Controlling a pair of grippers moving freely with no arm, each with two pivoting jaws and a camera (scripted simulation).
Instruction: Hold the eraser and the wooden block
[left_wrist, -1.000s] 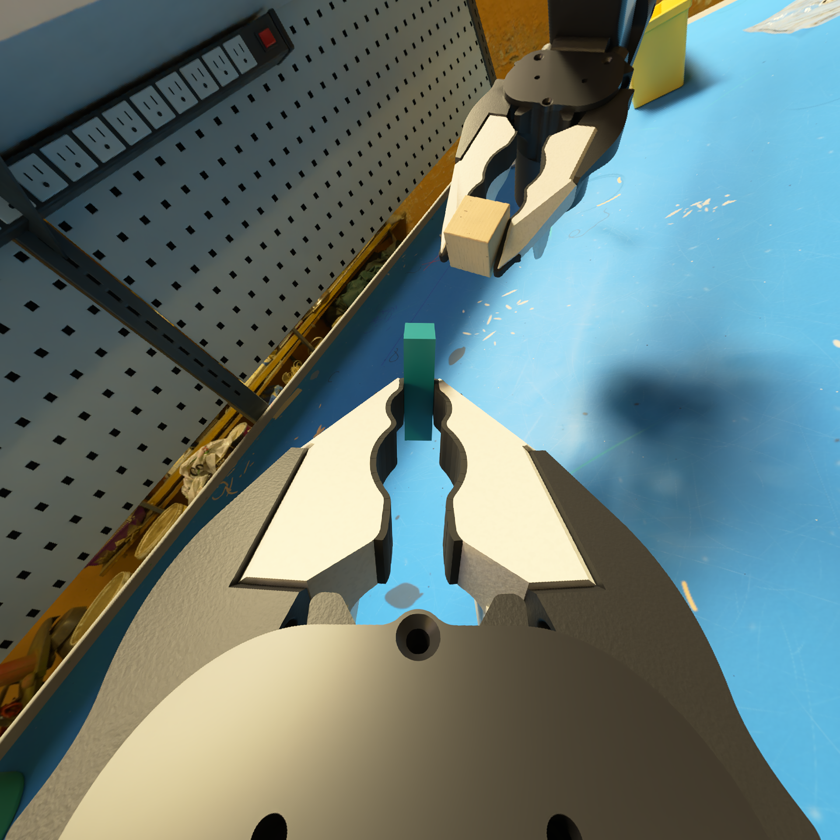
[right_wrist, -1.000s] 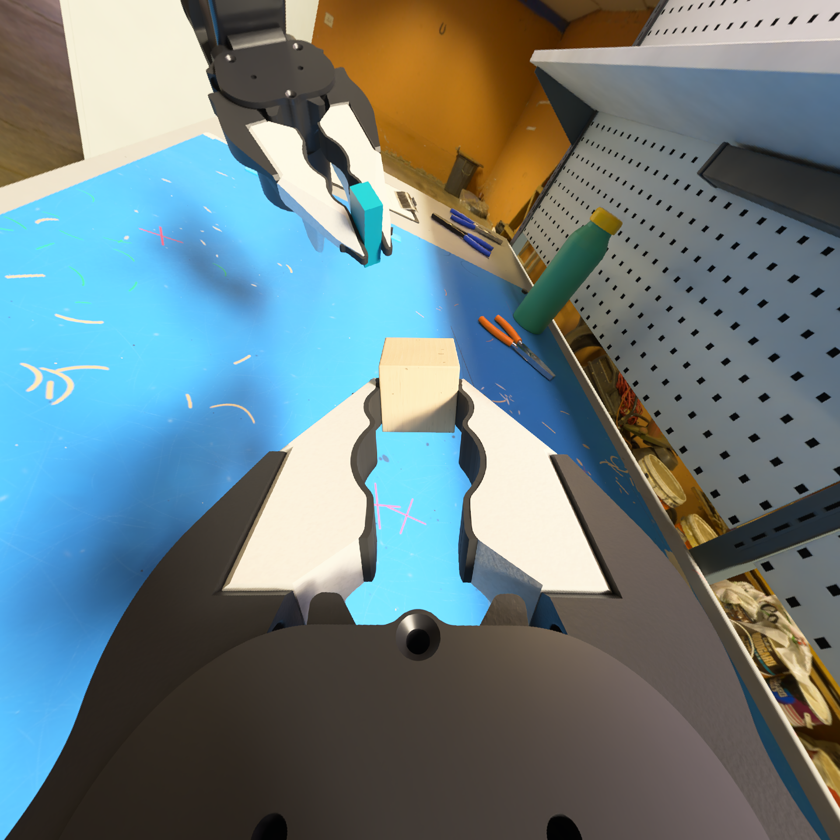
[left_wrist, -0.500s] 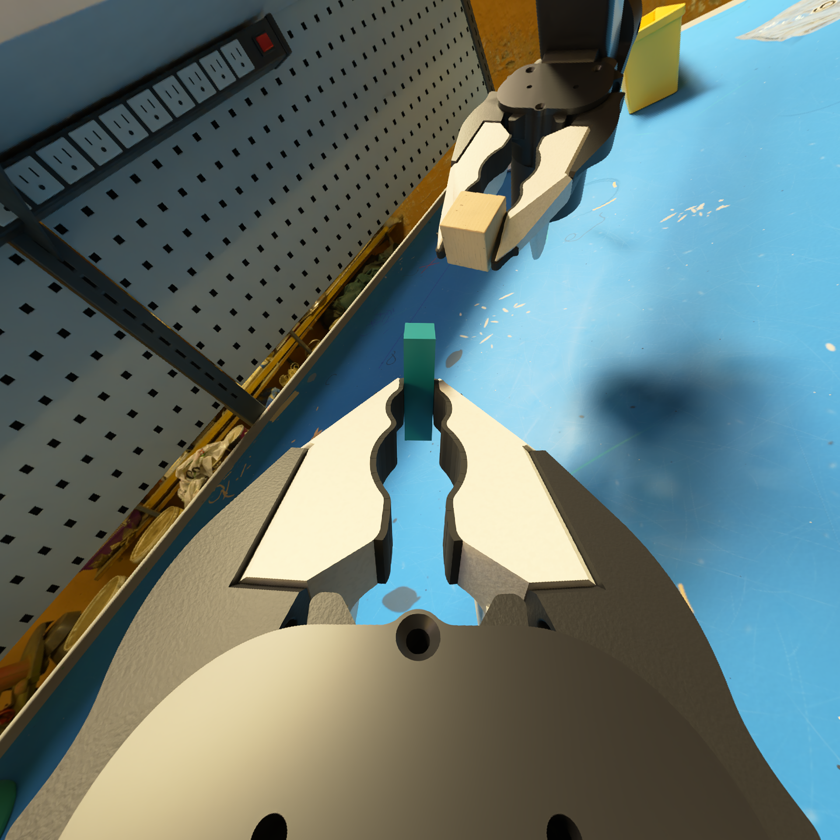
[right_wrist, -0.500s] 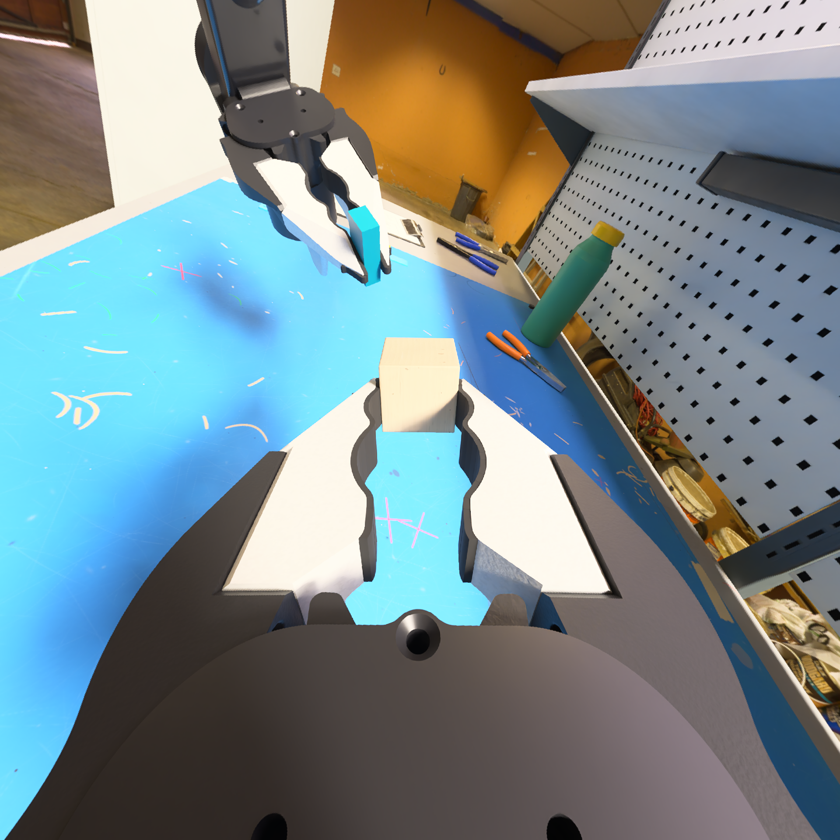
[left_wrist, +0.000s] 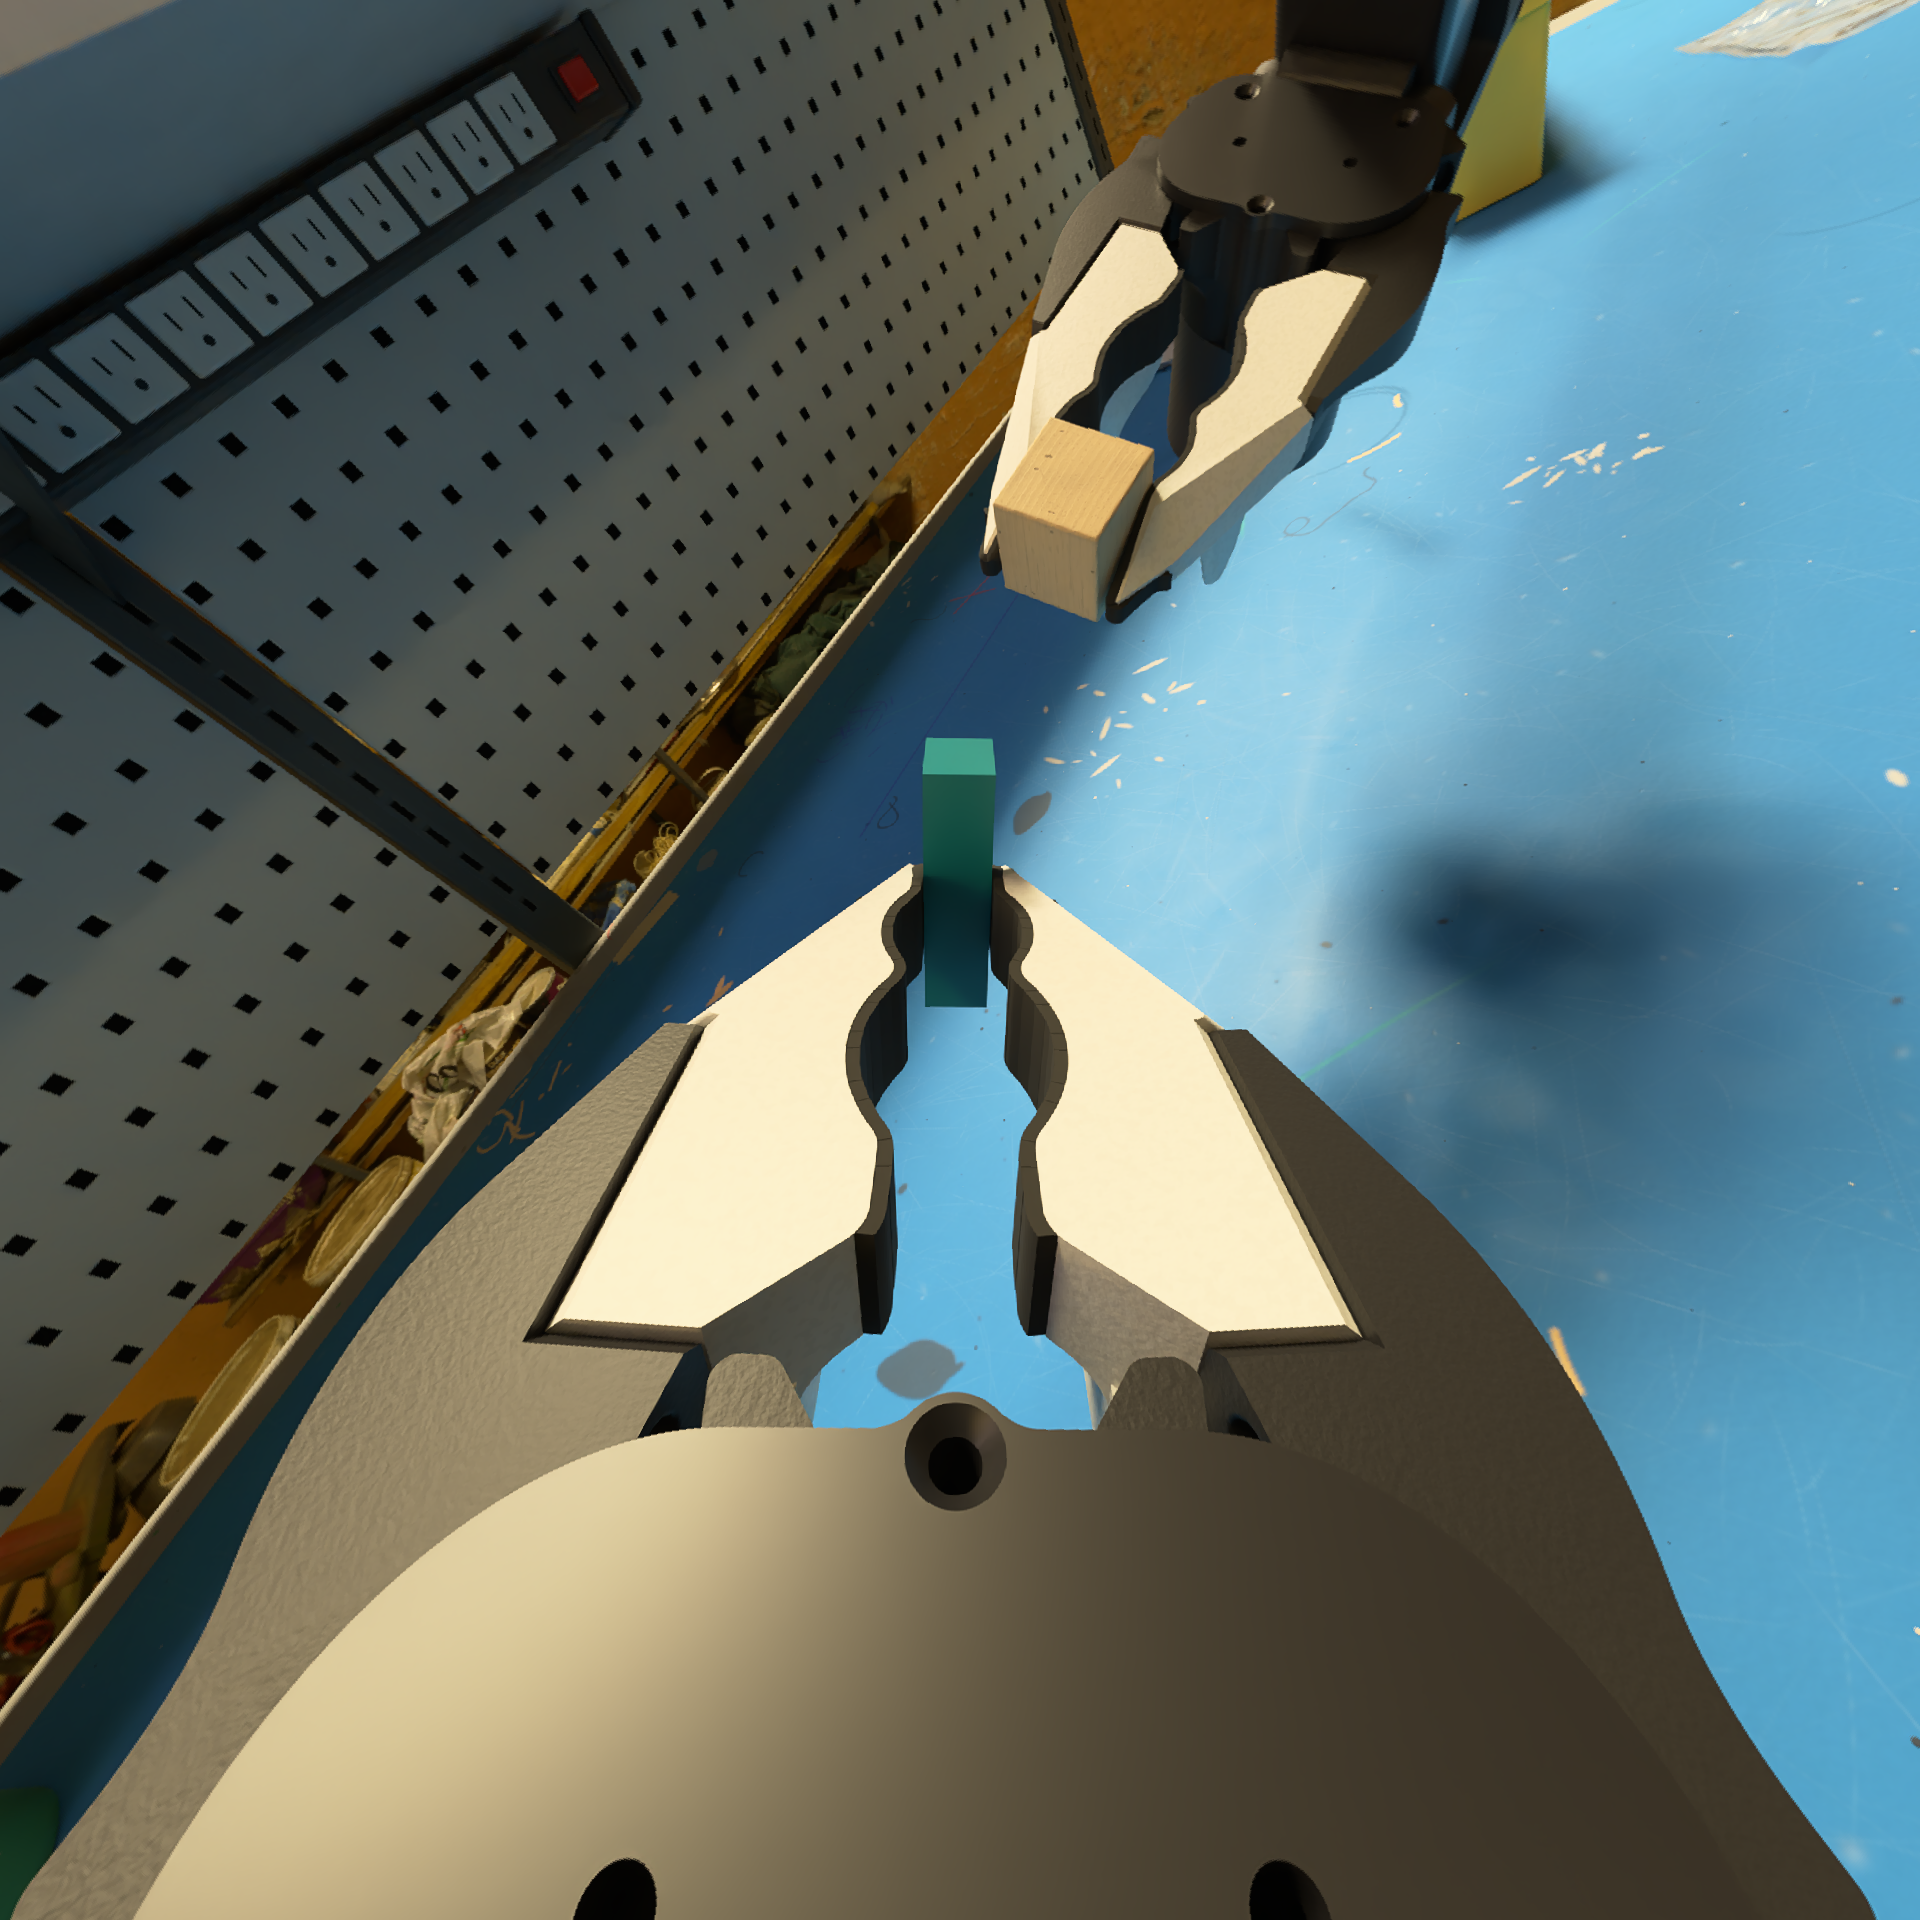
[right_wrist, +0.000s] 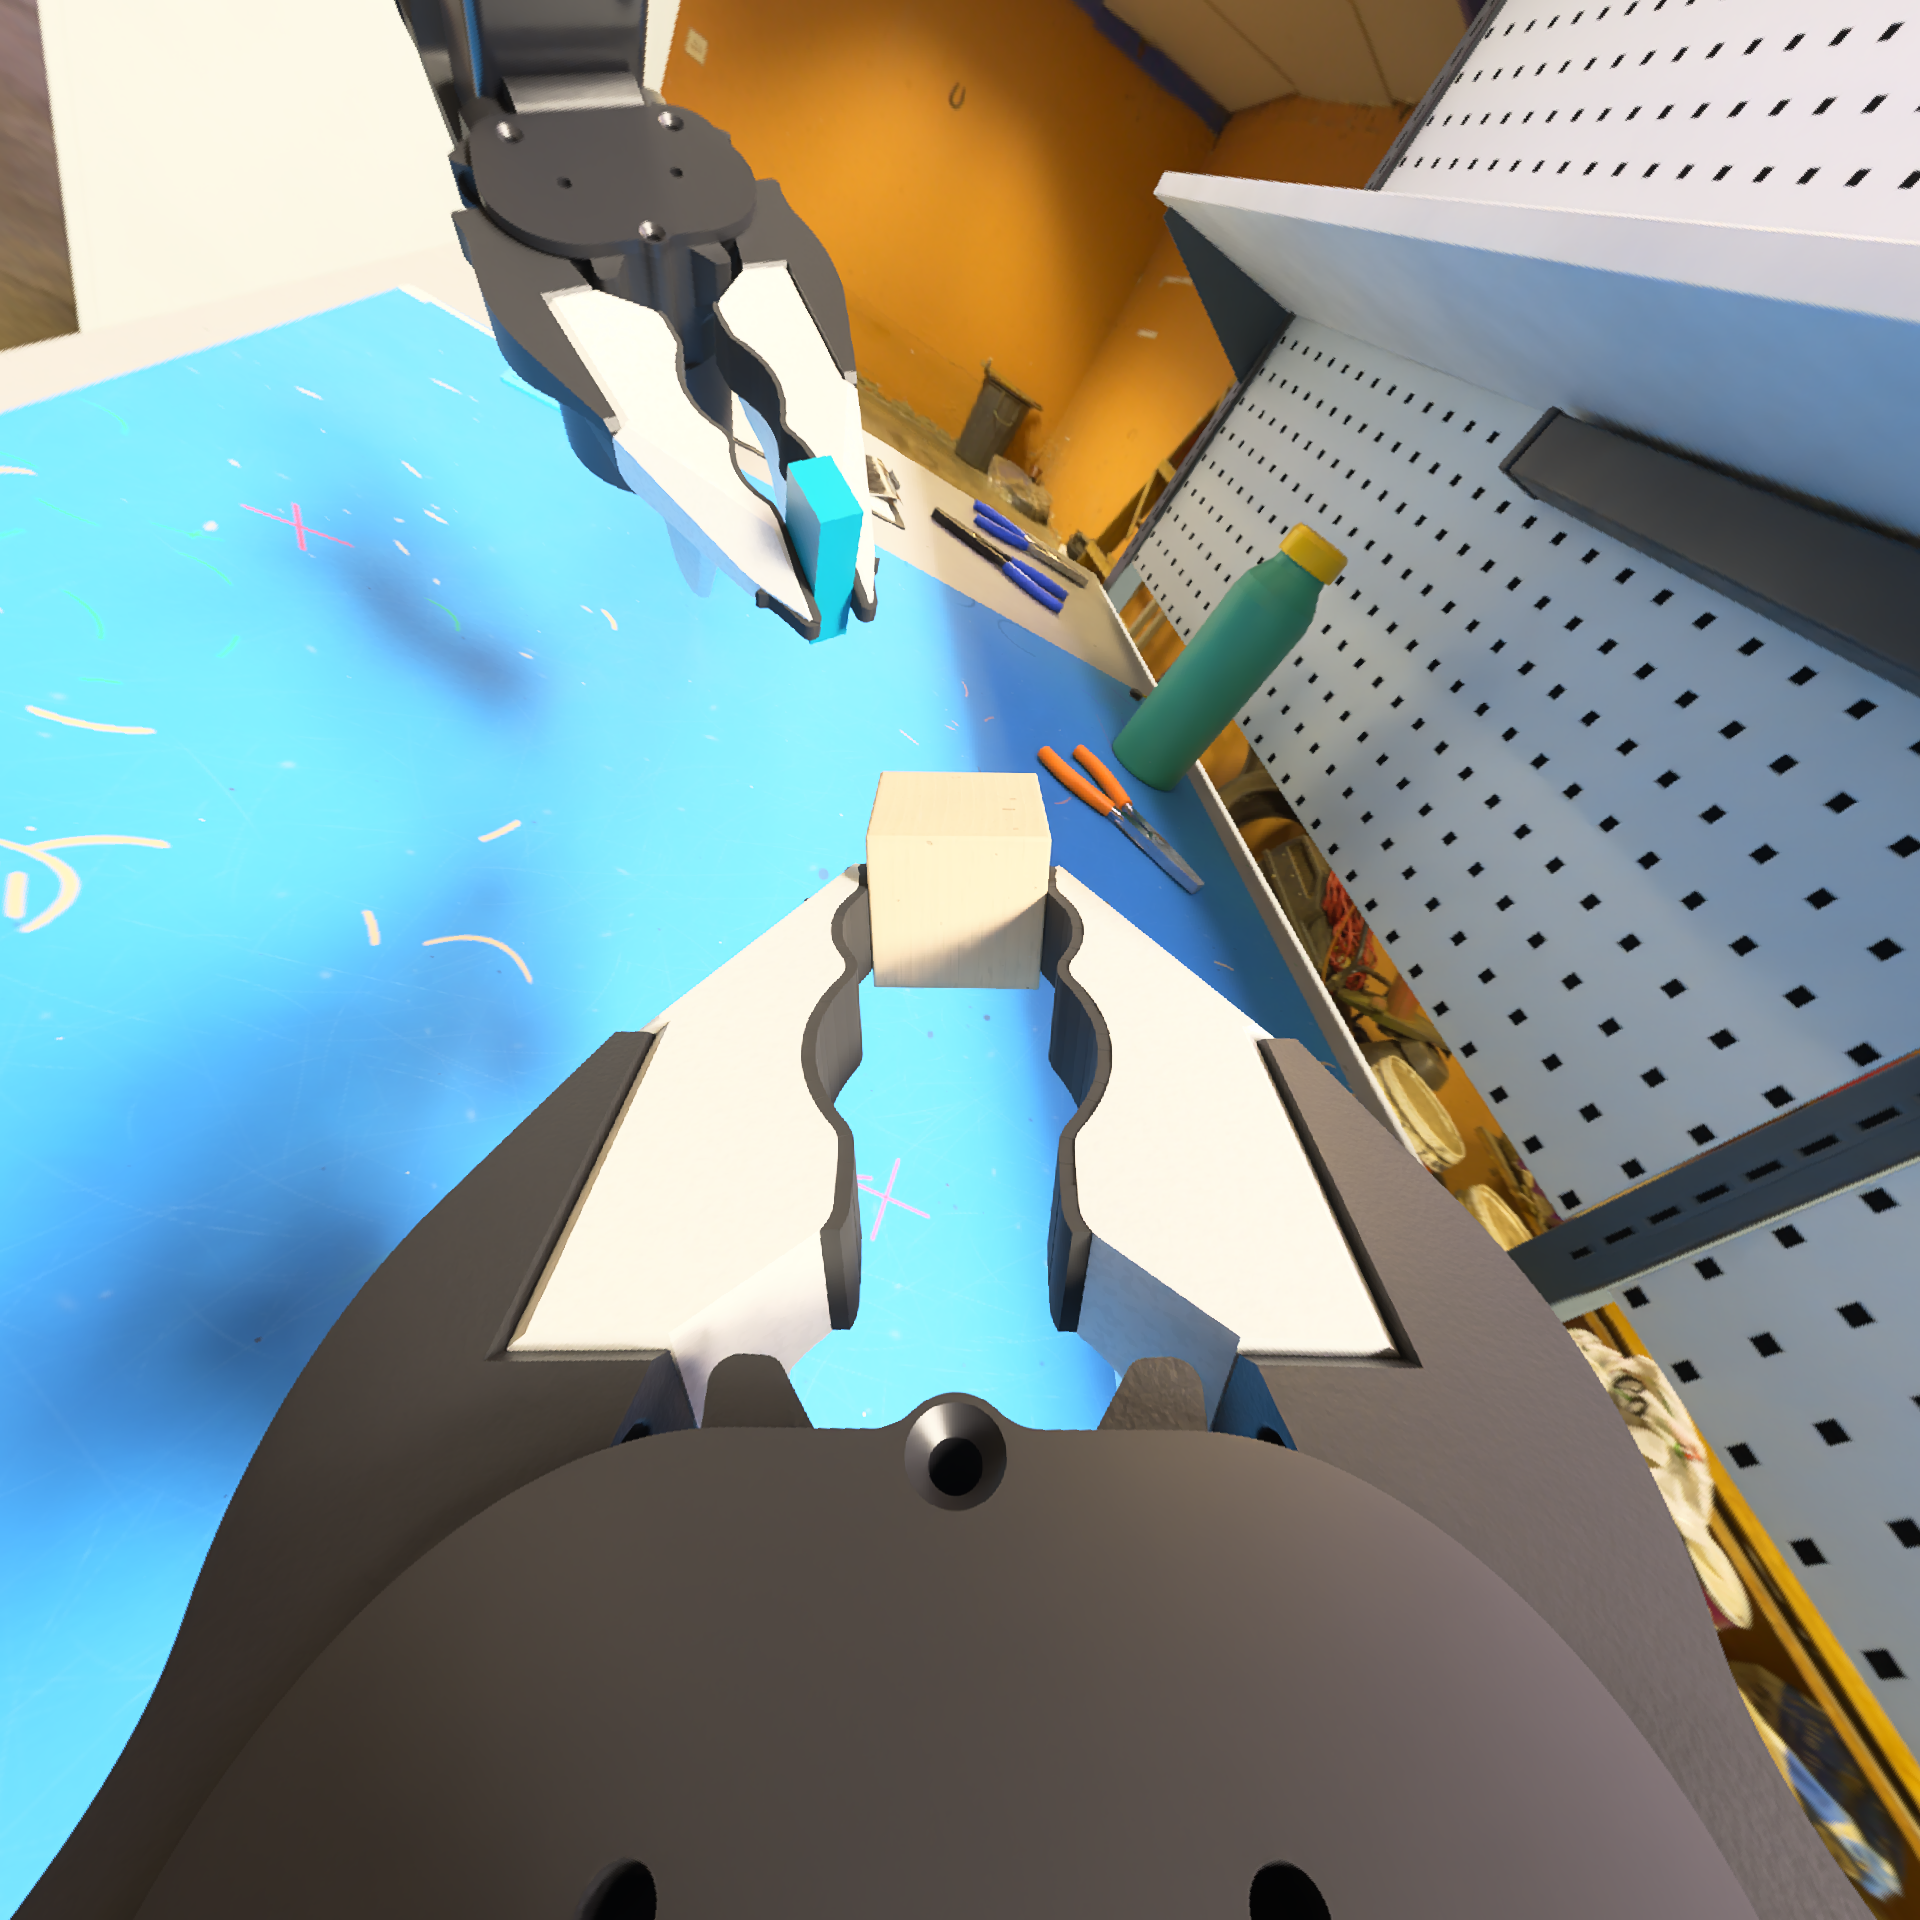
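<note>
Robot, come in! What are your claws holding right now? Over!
Left gripper shut on eraser. Right gripper shut on wooden block. Both held above the blue table. Nothing between them.

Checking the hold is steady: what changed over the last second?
The grips are unchanged: the left gripper stays shut on the eraser, the right gripper on the wooden block. Only the grippers' poses drifted slightly; nothing was released.
</note>
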